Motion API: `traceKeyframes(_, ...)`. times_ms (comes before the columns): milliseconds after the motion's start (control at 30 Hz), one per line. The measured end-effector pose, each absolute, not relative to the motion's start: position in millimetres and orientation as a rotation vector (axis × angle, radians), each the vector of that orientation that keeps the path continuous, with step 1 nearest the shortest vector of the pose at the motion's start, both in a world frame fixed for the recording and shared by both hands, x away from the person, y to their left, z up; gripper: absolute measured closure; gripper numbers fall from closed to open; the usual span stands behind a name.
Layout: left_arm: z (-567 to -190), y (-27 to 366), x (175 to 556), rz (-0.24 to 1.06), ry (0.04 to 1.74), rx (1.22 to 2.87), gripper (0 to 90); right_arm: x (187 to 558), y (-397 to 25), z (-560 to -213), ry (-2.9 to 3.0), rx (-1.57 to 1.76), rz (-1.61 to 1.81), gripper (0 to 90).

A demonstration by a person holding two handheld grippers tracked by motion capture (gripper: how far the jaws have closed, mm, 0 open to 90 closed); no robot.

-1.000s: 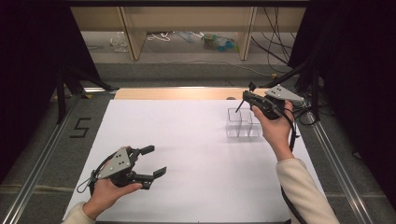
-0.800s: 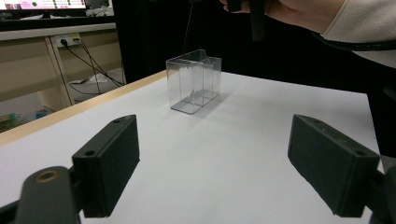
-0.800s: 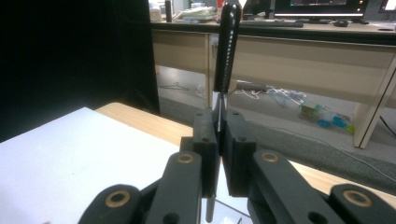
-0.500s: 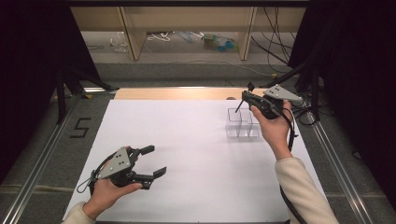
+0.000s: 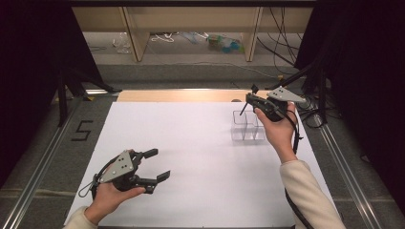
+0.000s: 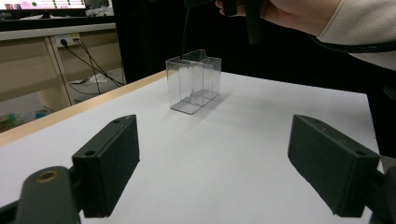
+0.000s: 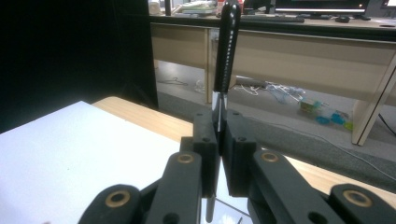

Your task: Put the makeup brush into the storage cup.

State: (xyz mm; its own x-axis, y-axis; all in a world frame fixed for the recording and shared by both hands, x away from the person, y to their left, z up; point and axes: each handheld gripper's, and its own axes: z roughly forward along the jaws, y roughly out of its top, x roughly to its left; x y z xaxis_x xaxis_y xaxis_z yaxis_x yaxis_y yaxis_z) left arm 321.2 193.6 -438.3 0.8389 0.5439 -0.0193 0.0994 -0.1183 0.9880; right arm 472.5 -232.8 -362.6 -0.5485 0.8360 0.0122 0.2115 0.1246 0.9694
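White table (image 5: 200, 143); right gripper (image 5: 252, 101) raised over clear box (image 5: 247, 126).

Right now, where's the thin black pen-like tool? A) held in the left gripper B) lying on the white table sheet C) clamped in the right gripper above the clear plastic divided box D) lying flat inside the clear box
C: the right gripper is shut on the thin black pen-like tool, held above the clear plastic divided box; the left gripper is open and holds nothing.

a thin black pen (image 7: 226, 51), clamped upright, its lower tip hanging just above a clear, empty two-compartment box (image 5: 247, 127) standing on the white table (image 5: 200, 143).
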Motion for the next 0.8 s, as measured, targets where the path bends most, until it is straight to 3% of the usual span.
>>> traceKeyframes(800,-438.6,193.5,321.3,0.405,0.507,1.668,16.7,477.4,-229.3,-370.2,1.866,1.011,1.425,85.6)
